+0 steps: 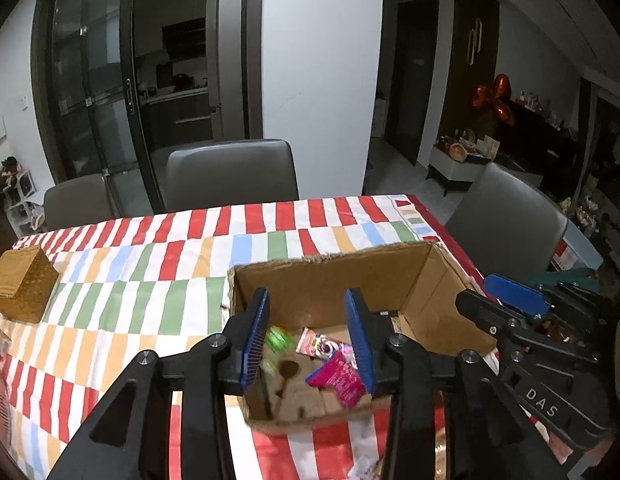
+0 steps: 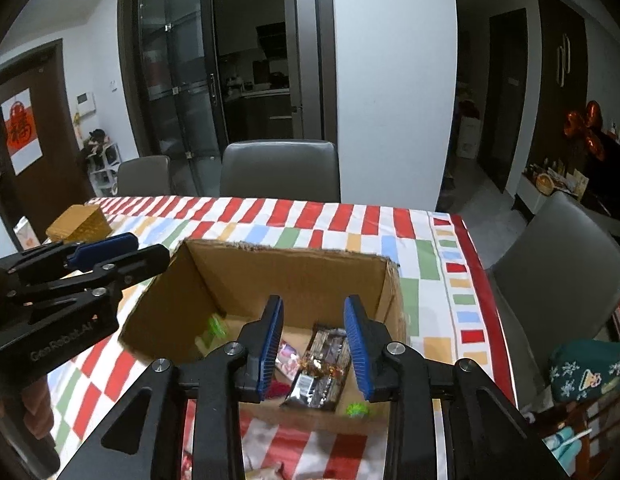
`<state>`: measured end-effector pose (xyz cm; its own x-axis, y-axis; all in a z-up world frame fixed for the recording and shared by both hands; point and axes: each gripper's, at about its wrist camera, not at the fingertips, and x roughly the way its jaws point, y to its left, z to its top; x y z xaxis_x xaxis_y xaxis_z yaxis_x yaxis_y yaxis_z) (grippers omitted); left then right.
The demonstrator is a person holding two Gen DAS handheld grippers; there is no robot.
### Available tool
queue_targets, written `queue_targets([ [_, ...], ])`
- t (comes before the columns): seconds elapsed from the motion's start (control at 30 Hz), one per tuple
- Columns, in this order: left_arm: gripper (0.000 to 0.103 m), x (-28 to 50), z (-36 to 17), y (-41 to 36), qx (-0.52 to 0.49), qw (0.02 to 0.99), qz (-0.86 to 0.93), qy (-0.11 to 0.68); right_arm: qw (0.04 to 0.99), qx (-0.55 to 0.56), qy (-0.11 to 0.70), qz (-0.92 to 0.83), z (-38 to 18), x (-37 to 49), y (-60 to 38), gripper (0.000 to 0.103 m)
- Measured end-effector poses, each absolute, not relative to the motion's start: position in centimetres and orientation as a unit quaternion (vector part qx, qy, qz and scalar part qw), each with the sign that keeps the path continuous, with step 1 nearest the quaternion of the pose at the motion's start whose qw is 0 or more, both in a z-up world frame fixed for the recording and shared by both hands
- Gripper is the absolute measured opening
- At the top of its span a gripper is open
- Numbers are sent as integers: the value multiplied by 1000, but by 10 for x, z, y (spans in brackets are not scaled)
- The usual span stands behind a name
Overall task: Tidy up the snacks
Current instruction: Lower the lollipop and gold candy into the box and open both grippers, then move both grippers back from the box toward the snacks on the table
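Observation:
An open cardboard box [image 1: 334,276] stands on the striped tablecloth; it also shows in the right wrist view [image 2: 294,268]. Inside lie a pink snack packet [image 1: 340,380], a red and white packet [image 1: 320,344], a blurred green packet [image 1: 279,339] and a dark wrapped bar [image 2: 320,364]. My left gripper [image 1: 310,340] is open and empty above the box's near side. My right gripper [image 2: 313,344] is open and empty above the box, over the dark bar. Each gripper shows at the edge of the other's view.
A woven wicker box [image 1: 22,284] sits at the table's far left. Grey chairs [image 1: 230,176] stand behind the table and one [image 2: 558,264] at its right end. A few loose packets [image 2: 266,470] lie on the cloth in front of the box.

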<state>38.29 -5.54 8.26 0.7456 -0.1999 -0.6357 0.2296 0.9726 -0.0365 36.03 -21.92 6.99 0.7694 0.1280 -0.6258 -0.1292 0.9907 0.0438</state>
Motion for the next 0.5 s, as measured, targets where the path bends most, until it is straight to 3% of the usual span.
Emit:
queue_targets([
  [0.5,47,291,95,-52,43,942,-129,305,946,-11,300,120,76,272,-206,33],
])
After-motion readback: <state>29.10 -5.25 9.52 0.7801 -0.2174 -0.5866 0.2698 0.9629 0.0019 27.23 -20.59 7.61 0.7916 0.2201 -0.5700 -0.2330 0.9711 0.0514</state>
